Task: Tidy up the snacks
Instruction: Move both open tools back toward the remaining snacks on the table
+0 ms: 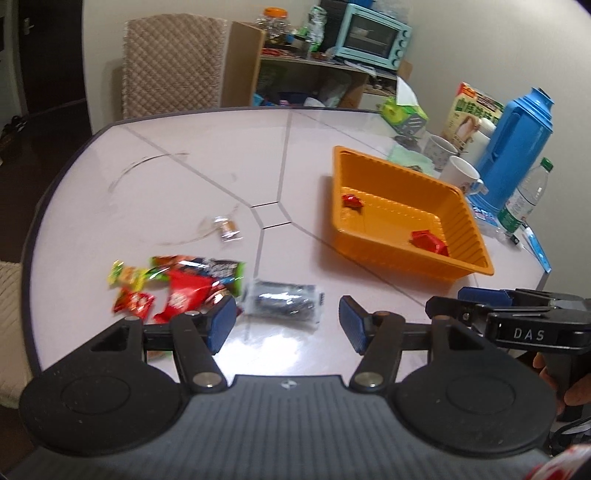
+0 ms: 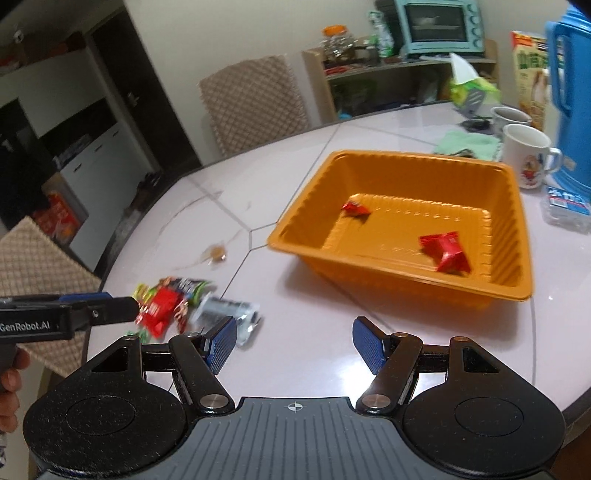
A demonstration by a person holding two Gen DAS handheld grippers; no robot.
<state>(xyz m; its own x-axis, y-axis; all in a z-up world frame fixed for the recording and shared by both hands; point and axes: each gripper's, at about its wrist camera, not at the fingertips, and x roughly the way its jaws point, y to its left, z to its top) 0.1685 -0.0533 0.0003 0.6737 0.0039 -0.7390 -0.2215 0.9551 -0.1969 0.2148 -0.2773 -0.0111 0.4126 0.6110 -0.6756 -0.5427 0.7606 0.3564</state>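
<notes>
An orange tray stands right of the table's middle, with two red snack packets inside. On the table lies a pile of red and green snack packets, with a dark packet beside it. A small wrapped candy sits farther back. My left gripper hovers open just short of the dark packet, nothing between its fingers. My right gripper is open and empty in front of the tray.
Two mugs, a blue thermos, a water bottle and a tissue box crowd the table's right side. A quilted chair and a shelf with a toaster oven stand behind the table.
</notes>
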